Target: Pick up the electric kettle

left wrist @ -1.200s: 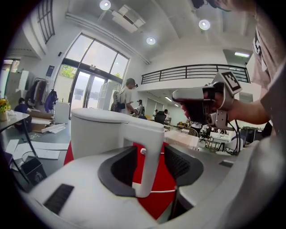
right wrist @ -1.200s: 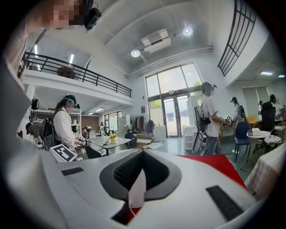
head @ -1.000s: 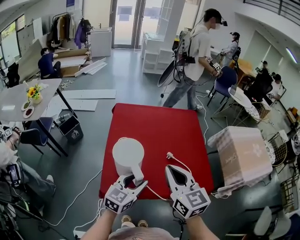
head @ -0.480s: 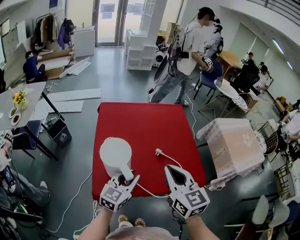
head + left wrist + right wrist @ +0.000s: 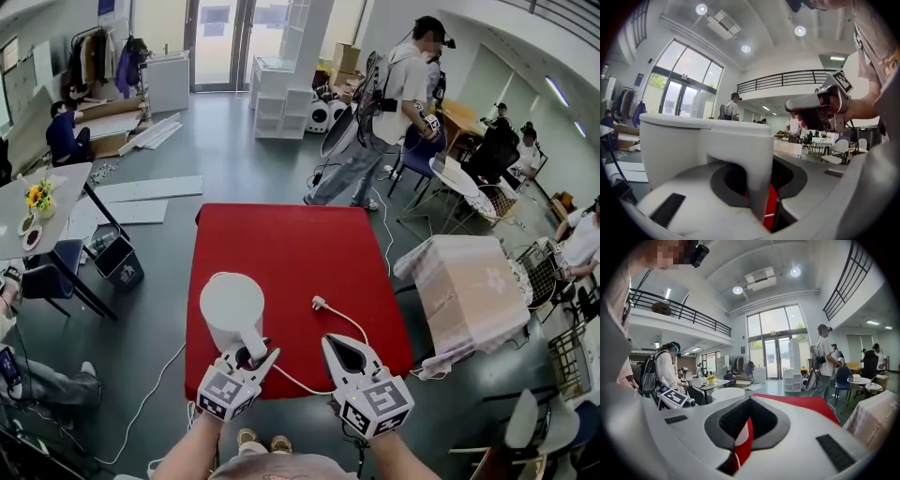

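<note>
Electric kettle (image 5: 232, 309) stands at seven o'clock on the red table (image 5: 291, 244). The left gripper (image 5: 253, 357) has just closed its jaws on the handle (image 5: 757, 168). Right gripper (image 5: 339, 347), at the kettle's four o'clock, hovers closed and empty.

Open office hall with mezzanine railing (image 5: 684, 312), glass doors (image 5: 220, 47) and scattered tables (image 5: 52, 192).

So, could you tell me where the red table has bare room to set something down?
The far half of the red table, beyond the electric kettle and the plug, is bare, as is the strip right of the cord. The near edge is crowded: kettle, cord, left gripper, its jaws just closed on the kettle's handle, and right gripper.
</note>
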